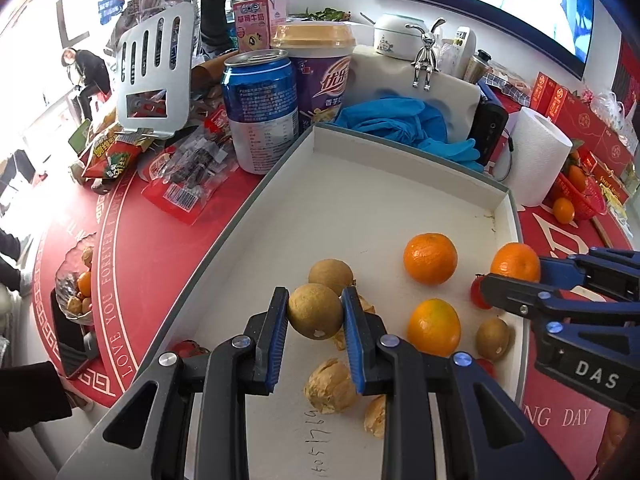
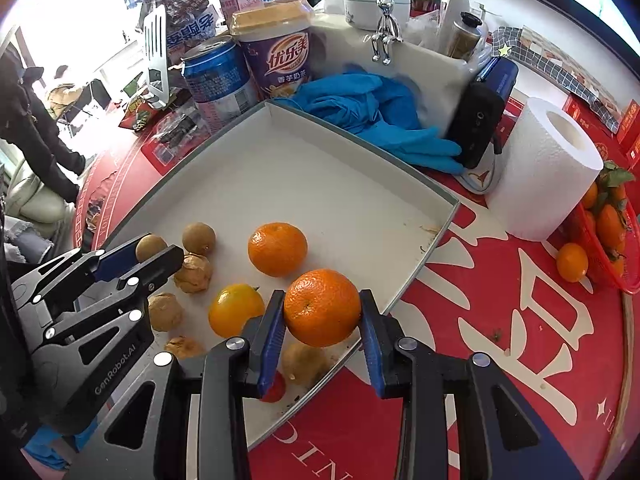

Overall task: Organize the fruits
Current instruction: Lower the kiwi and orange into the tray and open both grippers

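Observation:
A shallow white tray [image 1: 360,208] [image 2: 312,184] holds the fruit. My left gripper [image 1: 315,312] is shut on a round brown longan [image 1: 315,310] above the tray; it shows in the right wrist view [image 2: 150,248]. My right gripper [image 2: 322,308] is shut on an orange mandarin [image 2: 322,307] over the tray's right edge; it also shows in the left wrist view [image 1: 515,262]. In the tray lie two more mandarins [image 1: 430,258] [image 1: 434,327], another longan [image 1: 331,276], a kiwi-like brown fruit [image 1: 493,338], walnuts [image 1: 330,386] and small red fruits [image 1: 478,294].
Behind the tray stand a blue can [image 1: 260,108], a purple cup [image 1: 320,76], blue gloves [image 1: 404,120] and a paper roll [image 1: 536,156]. A red basket with mandarins [image 2: 608,232] sits right. Snack packets [image 1: 180,176] and a glass bowl of fruit [image 1: 76,288] lie left on the red tablecloth.

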Tool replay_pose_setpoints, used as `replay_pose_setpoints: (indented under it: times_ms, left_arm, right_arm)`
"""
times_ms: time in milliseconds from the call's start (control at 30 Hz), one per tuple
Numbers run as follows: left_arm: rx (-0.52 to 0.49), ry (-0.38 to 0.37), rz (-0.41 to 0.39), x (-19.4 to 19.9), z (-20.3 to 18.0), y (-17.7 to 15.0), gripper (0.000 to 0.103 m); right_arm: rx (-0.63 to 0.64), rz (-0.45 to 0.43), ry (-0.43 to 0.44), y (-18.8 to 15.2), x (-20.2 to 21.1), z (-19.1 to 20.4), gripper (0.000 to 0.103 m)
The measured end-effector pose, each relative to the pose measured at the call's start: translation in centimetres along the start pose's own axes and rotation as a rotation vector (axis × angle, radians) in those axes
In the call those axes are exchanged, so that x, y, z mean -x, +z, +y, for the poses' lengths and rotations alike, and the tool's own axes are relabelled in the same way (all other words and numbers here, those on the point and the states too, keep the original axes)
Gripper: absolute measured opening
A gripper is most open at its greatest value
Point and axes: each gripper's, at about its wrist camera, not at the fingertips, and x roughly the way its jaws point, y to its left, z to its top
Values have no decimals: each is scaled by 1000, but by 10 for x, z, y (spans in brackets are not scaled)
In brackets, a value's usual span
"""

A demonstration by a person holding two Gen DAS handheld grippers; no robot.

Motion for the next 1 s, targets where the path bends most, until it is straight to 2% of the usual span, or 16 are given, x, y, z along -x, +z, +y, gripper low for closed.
replay_pose_setpoints:
  times_ms: [167, 233, 267, 300, 333, 367, 500, 533, 567, 600, 633, 667, 833, 1000]
  left_arm:
    - [-4, 10, 10, -3, -3, 3, 30]
    - [-14, 6, 14, -2, -5, 4, 45]
    - [-15, 5, 15, -2, -5, 4, 68]
    - [-15, 9, 13, -1, -5, 4, 74]
    - [-13, 21, 7, 0, -4, 3, 76]
    - [-11, 20, 8, 0, -4, 2, 80]
    - [22, -3, 53, -2, 1, 0, 84]
    - [20, -8, 63, -3, 0, -1, 85]
    - [17, 0, 65, -3, -1, -1, 88]
    - [7, 18, 60, -1, -3, -2, 92]
    - [1, 30, 56, -1, -4, -2, 96]
    - [-4, 39, 52, 1, -5, -3, 103]
    - [-12, 13, 27, 11, -8, -3, 103]
    - [-29, 26, 37, 15, -11, -6, 103]
  right_arm:
    - [1, 25, 2, 4, -13, 0, 37]
    - [4, 32, 3, 6, -15, 0, 37]
    - [8, 36, 8, 7, -16, 1, 37]
    - [9, 38, 10, 8, -16, 1, 37]
    - [6, 38, -7, 8, -16, 0, 43]
    - [4, 31, -12, 9, -14, -1, 44]
    - [-26, 24, 9, 10, -7, -6, 49]
    - [-27, 17, 30, 10, -4, -7, 62]
    - [-26, 11, 55, 11, 0, -6, 84]
    - [-26, 5, 44, 11, 4, -4, 97]
    - [-20, -12, 27, 11, 8, -2, 103]
    - [-5, -27, 6, 12, 12, 1, 103]
    - [25, -21, -30, 13, 21, 8, 103]
    - [28, -30, -58, 12, 26, 10, 103]
